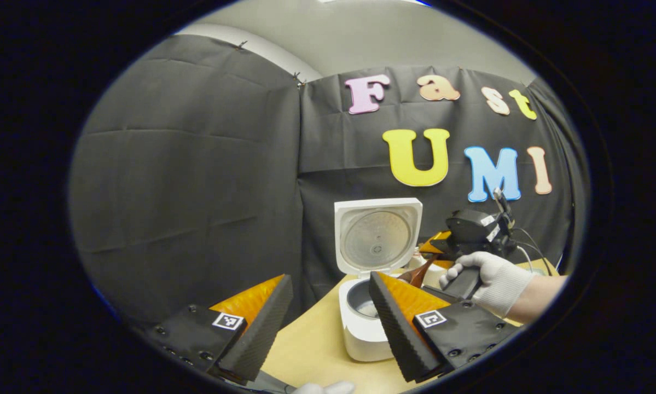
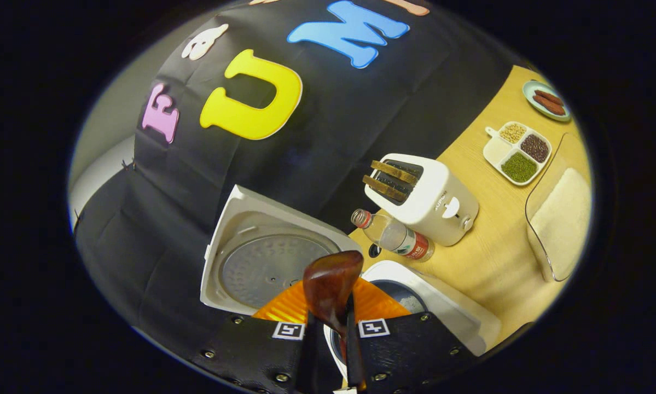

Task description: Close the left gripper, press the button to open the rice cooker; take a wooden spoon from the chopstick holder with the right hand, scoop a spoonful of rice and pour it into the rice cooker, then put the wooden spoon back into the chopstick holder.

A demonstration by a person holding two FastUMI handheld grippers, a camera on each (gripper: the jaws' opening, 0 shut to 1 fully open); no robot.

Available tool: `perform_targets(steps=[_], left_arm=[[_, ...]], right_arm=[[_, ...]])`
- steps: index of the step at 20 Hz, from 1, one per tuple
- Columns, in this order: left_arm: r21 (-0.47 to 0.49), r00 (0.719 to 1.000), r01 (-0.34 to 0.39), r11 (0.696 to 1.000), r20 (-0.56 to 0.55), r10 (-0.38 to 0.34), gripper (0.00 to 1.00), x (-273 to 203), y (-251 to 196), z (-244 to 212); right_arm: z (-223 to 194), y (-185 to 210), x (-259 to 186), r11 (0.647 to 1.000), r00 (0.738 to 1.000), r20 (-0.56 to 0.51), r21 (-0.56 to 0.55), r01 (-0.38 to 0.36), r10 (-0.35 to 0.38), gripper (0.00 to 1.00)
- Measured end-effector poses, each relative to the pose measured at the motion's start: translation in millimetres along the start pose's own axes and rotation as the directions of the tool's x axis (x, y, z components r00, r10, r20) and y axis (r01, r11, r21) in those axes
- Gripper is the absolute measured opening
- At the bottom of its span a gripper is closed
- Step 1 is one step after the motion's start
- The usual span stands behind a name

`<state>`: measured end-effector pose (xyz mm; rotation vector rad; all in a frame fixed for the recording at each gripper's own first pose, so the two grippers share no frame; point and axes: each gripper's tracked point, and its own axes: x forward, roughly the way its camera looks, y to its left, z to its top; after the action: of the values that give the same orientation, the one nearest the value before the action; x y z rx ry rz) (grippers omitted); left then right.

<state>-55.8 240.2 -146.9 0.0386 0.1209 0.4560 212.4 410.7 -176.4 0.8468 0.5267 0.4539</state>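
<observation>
We see the left gripper (image 1: pixel 330 323) low at the table's (image 1: pixel 311 350) near edge w/ its fingers spread wide apart, nothing between them; the cooker (image 1: pixel 360 323) shows thru the gap. The cooker's lid (image 1: pixel 377 235) stands upright & open, the pot's rim visible behind the right-hand finger. In the left gripper view the right gripper (image 1: pixel 434 256) hangs farther off, beside the cooker & above its far side, held by a gloved hand (image 1: pixel 489 279) whose forearm comes in from the right edge, wrist roughly level, tool tipped toward the cooker. A spoon (image 1: pixel 418 272) sticks out from it, slanting down toward the pot. In the right gripper view we look down along the right gripper (image 2: pixel 328 350): its fingers are closed to a narrow slit, clamped on the spoon's handle, & the bowl of the spoon (image 2: pixel 330 284) rises between them, over the cooker (image 2: pixel 442 306) w/ the open lid (image 2: pixel 262 262) behind. We can't tell if rice is on the spoon. Beyond the cooker a bottle (image 2: pixel 396 236) lies on its side, touching or just beside a toaster (image 2: pixel 434 200) w/ two slices in its slots. Farther off sit a divided tray (image 2: pixel 519 153) of grains, a small plate (image 2: pixel 546 101) & a clear container (image 2: pixel 560 219) of rice.
</observation>
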Motion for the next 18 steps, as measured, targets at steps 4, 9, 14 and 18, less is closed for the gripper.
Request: perform_targets(steps=[4,9,14,18], left_arm=[[0.027,1.0,-0.007,1.0,-0.005,0.007,0.96,-3,-1,1],[0.052,1.0,-0.017,0.999,0.016,0.016,0.96,-8,0,14],[0.065,1.0,-0.012,0.998,0.025,0.011,1.0,-14,-5,16],[0.082,0.999,-0.005,0.997,0.038,0.002,0.98,-17,-10,21]], right_arm=[[-6,7,6,0.983,0.999,0.028,-0.185,-0.011,0.017,0.21],[-16,17,5,0.893,0.997,0.068,-0.451,0.001,0.033,0.21],[-20,28,7,0.719,0.993,0.092,-0.695,0.013,0.071,0.21],[-32,49,-1,0.486,0.989,0.087,-0.874,0.017,0.122,0.21]])
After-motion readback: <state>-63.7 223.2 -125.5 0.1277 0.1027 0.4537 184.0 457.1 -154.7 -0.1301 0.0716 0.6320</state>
